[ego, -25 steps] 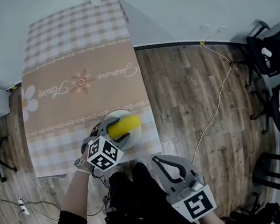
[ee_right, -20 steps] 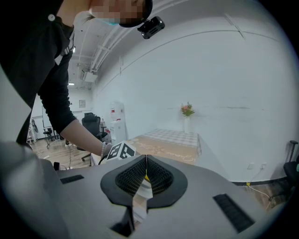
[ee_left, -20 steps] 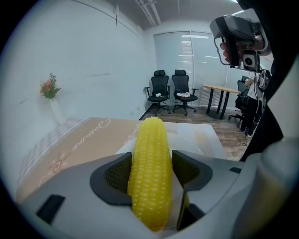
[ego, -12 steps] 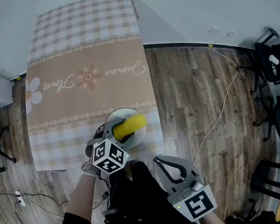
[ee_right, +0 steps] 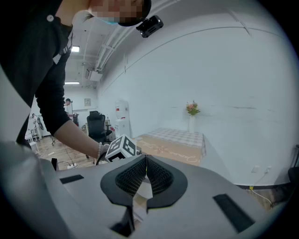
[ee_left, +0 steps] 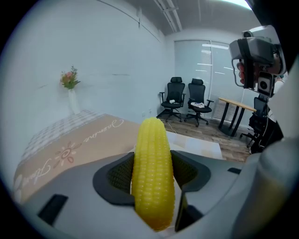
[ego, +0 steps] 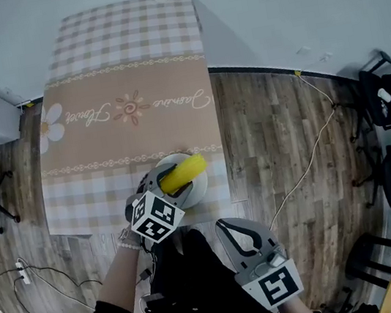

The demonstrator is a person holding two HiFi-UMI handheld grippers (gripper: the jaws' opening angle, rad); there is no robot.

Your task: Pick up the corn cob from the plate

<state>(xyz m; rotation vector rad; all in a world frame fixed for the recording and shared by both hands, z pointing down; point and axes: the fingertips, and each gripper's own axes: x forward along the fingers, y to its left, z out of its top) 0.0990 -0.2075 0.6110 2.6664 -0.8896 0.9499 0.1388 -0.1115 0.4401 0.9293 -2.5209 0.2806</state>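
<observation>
My left gripper (ego: 168,182) has just been closing its jaws, and they now clamp the corn cob (ee_left: 152,177) across its middle. One pad sits on each flank, so the round cob can't roll out. The cob sits tilted over the white plate (ego: 202,186) near the bench's (ego: 121,68) front edge, and I can't tell if it has cleared the plate. My right gripper (ee_right: 145,161), jaws together and empty, hangs off the bench, out of the way.
</observation>
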